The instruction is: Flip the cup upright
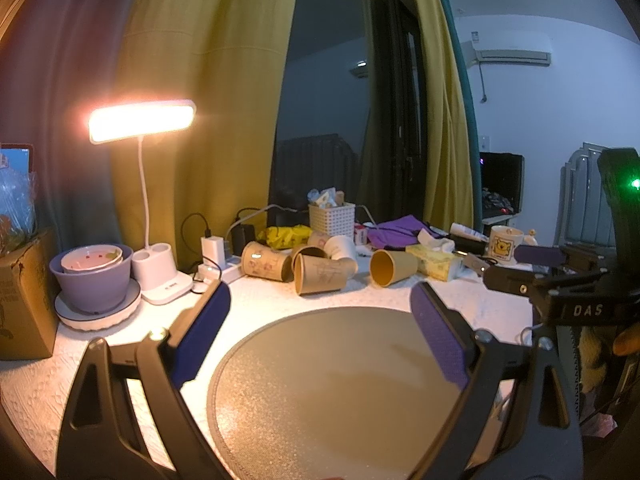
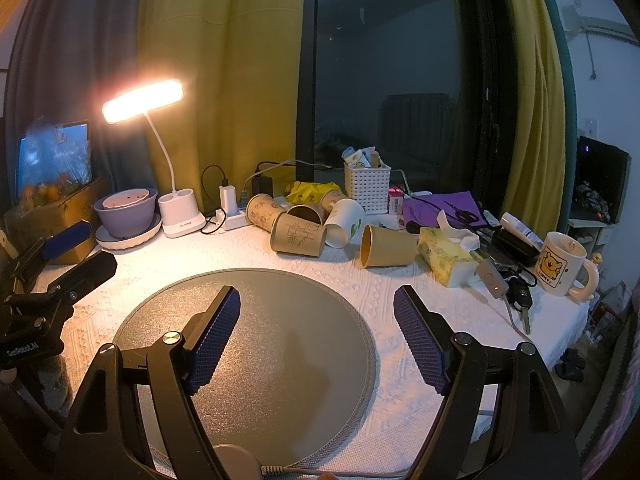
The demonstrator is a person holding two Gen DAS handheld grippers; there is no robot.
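Several paper cups lie on their sides at the back of the white table. A plain tan cup (image 1: 391,267) (image 2: 387,246) lies apart at the right, mouth facing left and toward me. A printed brown cup (image 1: 323,274) (image 2: 298,235) lies in front of the pile, with a white cup (image 2: 347,222) behind it. A round grey mat (image 1: 336,392) (image 2: 248,356) lies bare in front. My left gripper (image 1: 320,300) is open and empty above the mat. My right gripper (image 2: 317,300) is open and empty above the mat, also seen at the right edge of the left wrist view (image 1: 520,270).
A lit desk lamp (image 2: 178,208), a purple bowl on a white plate (image 2: 128,216), a power strip with chargers (image 2: 230,210), a white basket (image 2: 367,188), a tissue pack (image 2: 444,258), keys (image 2: 516,300) and a bear mug (image 2: 560,268) crowd the back and right. A cardboard box (image 1: 24,300) stands left.
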